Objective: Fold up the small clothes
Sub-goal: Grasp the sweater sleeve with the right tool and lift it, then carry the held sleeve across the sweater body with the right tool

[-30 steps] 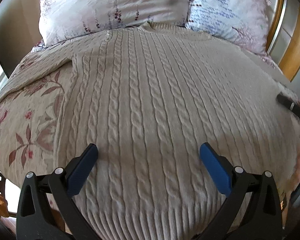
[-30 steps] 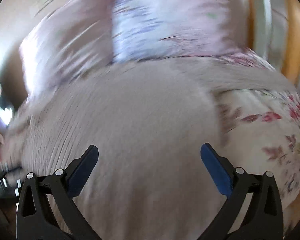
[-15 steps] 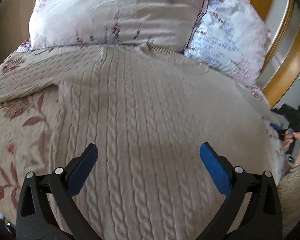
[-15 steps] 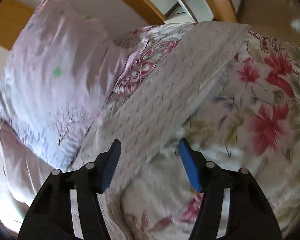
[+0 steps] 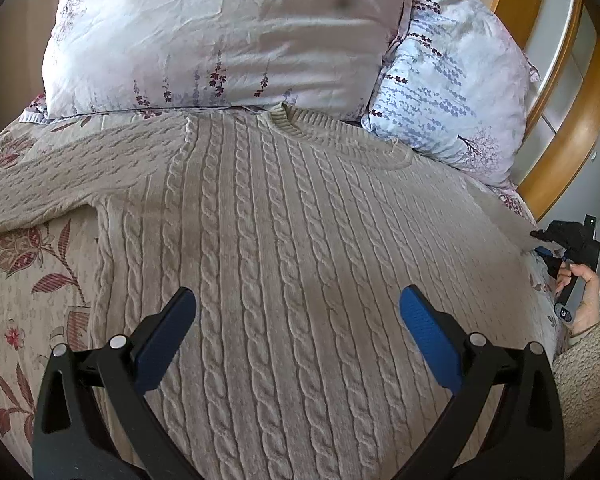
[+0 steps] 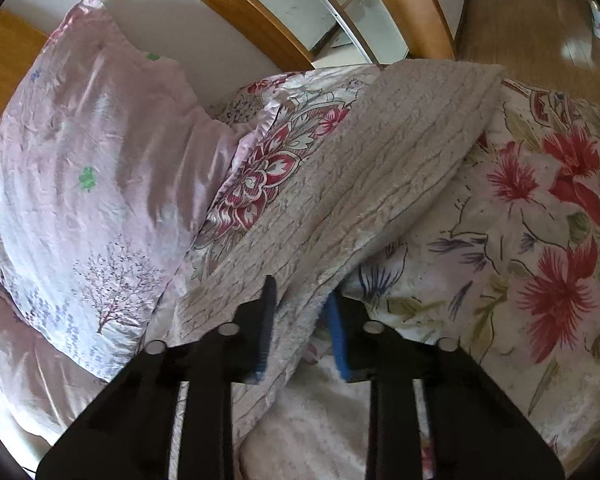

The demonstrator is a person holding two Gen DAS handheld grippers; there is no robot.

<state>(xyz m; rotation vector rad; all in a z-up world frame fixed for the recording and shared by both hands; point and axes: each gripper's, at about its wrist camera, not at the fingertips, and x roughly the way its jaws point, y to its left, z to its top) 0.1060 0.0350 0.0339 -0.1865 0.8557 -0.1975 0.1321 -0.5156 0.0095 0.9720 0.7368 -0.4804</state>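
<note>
From the left wrist, a beige cable-knit sweater (image 5: 284, 248) lies flat on the bed (image 5: 24, 292), neckline against the pillows (image 5: 220, 36) at the head edge, one sleeve spread toward the bed's left edge. The left hand-held gripper (image 5: 298, 320) hangs above the sweater's body with its jaws wide apart, holding nothing. At the bed's right edge the right hand (image 5: 584, 300) is visible on its tool.

From the right wrist, the right hand-held gripper (image 6: 300, 320) is clamped on the other sleeve (image 6: 380, 168), which runs out over the floral bedspread toward the wooden headboard (image 6: 260, 12).

Judging by this, folding has barely begun: no fold shows yet, and both sleeves and the body remain to be folded.
</note>
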